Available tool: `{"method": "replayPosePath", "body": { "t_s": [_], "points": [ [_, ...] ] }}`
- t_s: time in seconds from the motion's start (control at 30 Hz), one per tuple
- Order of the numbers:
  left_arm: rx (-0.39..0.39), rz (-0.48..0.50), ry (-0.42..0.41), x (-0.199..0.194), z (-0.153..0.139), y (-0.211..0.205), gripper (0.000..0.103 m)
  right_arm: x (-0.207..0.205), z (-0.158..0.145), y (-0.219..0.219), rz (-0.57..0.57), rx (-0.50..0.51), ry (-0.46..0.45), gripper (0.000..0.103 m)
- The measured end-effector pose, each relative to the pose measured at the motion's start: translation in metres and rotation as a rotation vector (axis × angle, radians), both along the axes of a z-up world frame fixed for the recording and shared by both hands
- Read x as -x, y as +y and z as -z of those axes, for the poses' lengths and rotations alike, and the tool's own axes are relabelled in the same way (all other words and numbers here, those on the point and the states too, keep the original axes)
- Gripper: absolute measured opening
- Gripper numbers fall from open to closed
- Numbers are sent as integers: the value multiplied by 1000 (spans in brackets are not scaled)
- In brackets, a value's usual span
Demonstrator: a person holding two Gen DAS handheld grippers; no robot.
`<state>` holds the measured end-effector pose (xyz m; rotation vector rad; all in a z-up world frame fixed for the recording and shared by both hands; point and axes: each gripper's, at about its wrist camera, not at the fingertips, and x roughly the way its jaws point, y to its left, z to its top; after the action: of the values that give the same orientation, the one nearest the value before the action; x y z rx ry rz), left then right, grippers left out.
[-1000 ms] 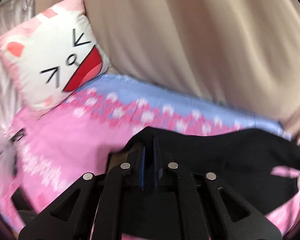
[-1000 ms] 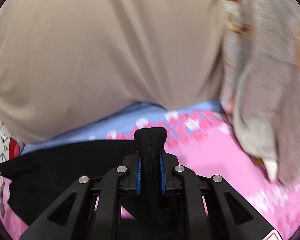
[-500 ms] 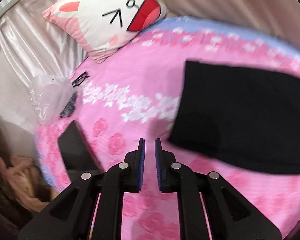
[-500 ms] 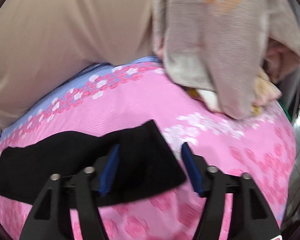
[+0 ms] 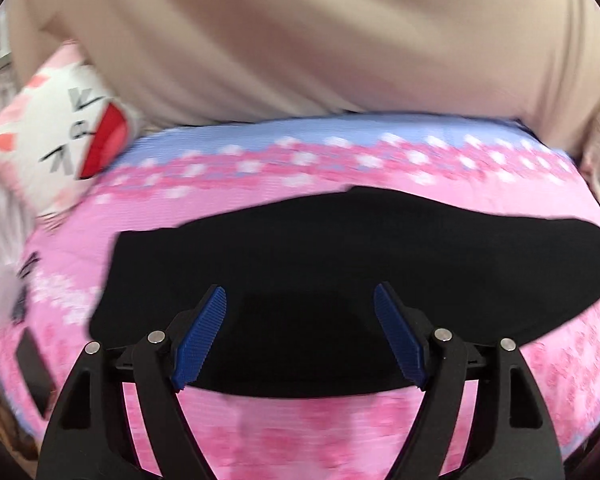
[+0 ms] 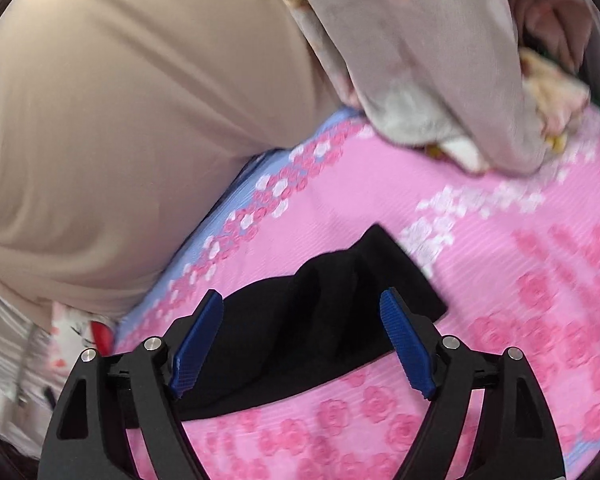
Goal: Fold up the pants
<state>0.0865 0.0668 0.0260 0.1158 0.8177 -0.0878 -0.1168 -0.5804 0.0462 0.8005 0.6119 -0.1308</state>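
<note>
The black pants [image 5: 340, 256] lie flat as a long folded band across the pink flowered bed sheet [image 5: 340, 432]. My left gripper [image 5: 300, 300] is open and empty, its blue pads hovering over the near edge of the pants. In the right wrist view the right end of the pants [image 6: 340, 304] is slightly rumpled, with a raised corner. My right gripper [image 6: 302, 304] is open and empty, its jaws spread over that end.
A cat-face pillow [image 5: 60, 132] sits at the far left of the bed. A person in a beige garment [image 5: 300, 40] stands behind the bed. A grey blanket pile [image 6: 440, 60] lies at the right. A dark flat object [image 5: 34, 364] lies near the left edge.
Both grippers let go of the pants and opened. The left gripper swung back over the pants and opened wide. The pants now lie on the bed.
</note>
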Motion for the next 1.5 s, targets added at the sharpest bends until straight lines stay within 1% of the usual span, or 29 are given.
{"method": "replayPosePath", "body": {
  "t_s": [0.07, 0.13, 0.17, 0.2, 0.23, 0.3, 0.37, 0.43, 0.5, 0.57, 0.63, 0.67, 0.77, 0.83, 0.9, 0.97, 1.03, 1.1, 1.13, 1.17, 1.23, 1.27, 1.3, 1.33, 1.37, 1.4, 1.43, 1.47, 1.5],
  "points": [
    [-2, 27, 10, -4, 10, -15, 77, -18, 8, -5, -3, -15, 31, 80],
    [3, 48, 26, -6, 15, -31, 78, -45, 12, -7, -28, 39, 84, 80],
    [3, 56, 32, -7, 17, -38, 79, -53, 18, -5, -42, 59, 106, 71],
    [1, 62, 34, -6, 18, -43, 79, -68, 22, 3, -72, 105, 147, 28],
    [-4, 59, 35, -6, 18, -46, 79, -79, 20, 10, -93, 165, 187, 5],
    [-17, 42, 26, -4, 15, -46, 81, -85, -2, 25, -96, 285, 170, 8],
    [-21, 17, 15, -2, 11, -39, 87, -73, -51, 58, -127, 479, 46, 8],
    [-19, -6, 5, 3, 9, -30, 88, -56, -79, 88, -132, 669, 21, 14],
    [-17, -25, 3, 7, 12, -19, 89, -42, -63, 90, -130, 751, 84, 52],
    [-19, -50, 27, 7, 20, -11, 89, -29, -21, 73, -101, 754, 232, 54],
    [-10, -72, 68, 6, 31, -3, 89, -6, 25, 49, -43, 698, 418, 54],
    [-7, -74, 81, 5, 33, 0, 89, 5, 33, 42, -25, 674, 430, 54],
    [-25, -68, 85, 1, 35, 1, 89, 33, 20, 31, 38, 584, 341, 56],
    [-29, -59, 80, -3, 33, -5, 89, 27, 0, 25, 40, 523, 264, 68],
    [-11, -45, 77, -6, 30, -15, 89, 13, -7, 25, 47, 525, 234, 87],
    [2, -32, 71, -5, 27, -24, 89, -19, 3, 18, 24, 528, 259, 87],
    [1, -19, 62, -2, 24, -32, 90, -48, 30, 11, -20, 483, 341, 83],
    [-29, -30, 61, -1, 24, -34, 90, -71, 48, 17, -90, 459, 386, 13],
    [-43, -41, 60, -2, 24, -32, 90, -81, 43, 27, -108, 520, 397, 13],
    [-57, -60, 58, -3, 23, -28, 90, -83, 29, 37, -103, 594, 364, 13],
    [-71, -113, 45, -4, 21, -13, 91, -77, -12, 54, -93, 710, 238, 14],
    [-72, -134, 44, -5, 22, -6, 94, -73, -27, 56, -76, 726, 188, 16],
    [-70, -153, 44, -7, 23, 0, 95, -70, -36, 48, -35, 731, 158, 36],
    [-67, -173, 47, -8, 28, 7, 95, -73, -32, 36, 5, 737, 185, 63],
    [-70, -185, 53, -10, 32, 12, 95, -79, -16, 21, 49, 763, 270, 67],
    [-80, -203, 63, -13, 38, 17, 95, -84, 1, 9, 88, 797, 374, 58],
    [-91, -219, 74, -15, 43, 22, 95, -87, 25, -2, 135, 830, 525, 49],
    [-102, -237, 89, -17, 48, 27, 95, -82, 36, -4, 148, 821, 572, 34],
    [-104, -247, 98, -18, 50, 32, 95, -75, 36, 0, 148, 797, 548, 35]
  ]
}}
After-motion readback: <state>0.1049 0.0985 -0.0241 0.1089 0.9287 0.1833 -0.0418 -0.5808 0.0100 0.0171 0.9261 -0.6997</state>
